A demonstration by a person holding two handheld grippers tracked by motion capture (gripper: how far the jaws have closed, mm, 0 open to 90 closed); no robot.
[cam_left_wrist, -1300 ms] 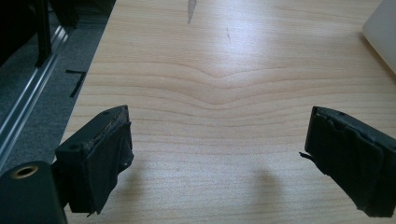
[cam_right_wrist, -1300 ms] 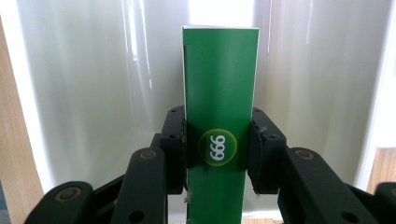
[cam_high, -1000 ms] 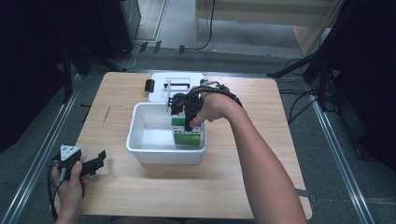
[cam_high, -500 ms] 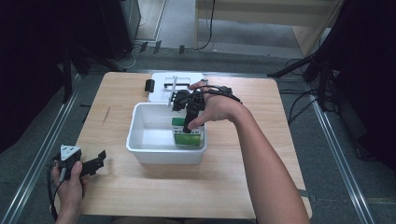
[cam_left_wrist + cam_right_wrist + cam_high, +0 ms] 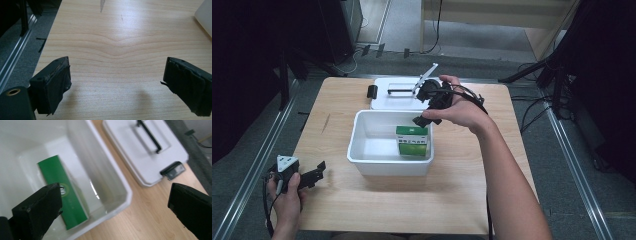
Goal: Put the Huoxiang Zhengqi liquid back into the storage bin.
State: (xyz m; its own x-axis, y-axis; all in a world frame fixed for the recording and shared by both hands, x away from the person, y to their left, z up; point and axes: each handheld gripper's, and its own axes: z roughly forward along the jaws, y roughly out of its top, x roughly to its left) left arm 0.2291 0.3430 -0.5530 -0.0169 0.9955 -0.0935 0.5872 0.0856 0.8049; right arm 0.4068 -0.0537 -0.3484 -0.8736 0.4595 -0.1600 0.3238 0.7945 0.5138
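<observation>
A green box [image 5: 412, 141] [image 5: 55, 170] stands inside the white bin [image 5: 389, 162] [image 5: 122, 187], against its right wall. My right gripper [image 5: 426, 110] [image 5: 116, 207] hovers above the bin's back right corner, clear of the box. Its jaws have just been opening and now stand wide apart with nothing between them. My left gripper [image 5: 317, 173] [image 5: 116, 85] rests low over the table's front left corner, open and empty, pointing across bare wood.
The bin's white lid [image 5: 397, 92] [image 5: 142, 152], with a black handle and a black latch [image 5: 172, 170], lies flat behind the bin at the table's back edge. A corner of the bin [image 5: 205, 17] shows in the left gripper view. Metal rails run along both table sides.
The right gripper let go of the green box, opened, and lifted up and back out of the bin. The box stays standing inside. The left hand has not moved.
</observation>
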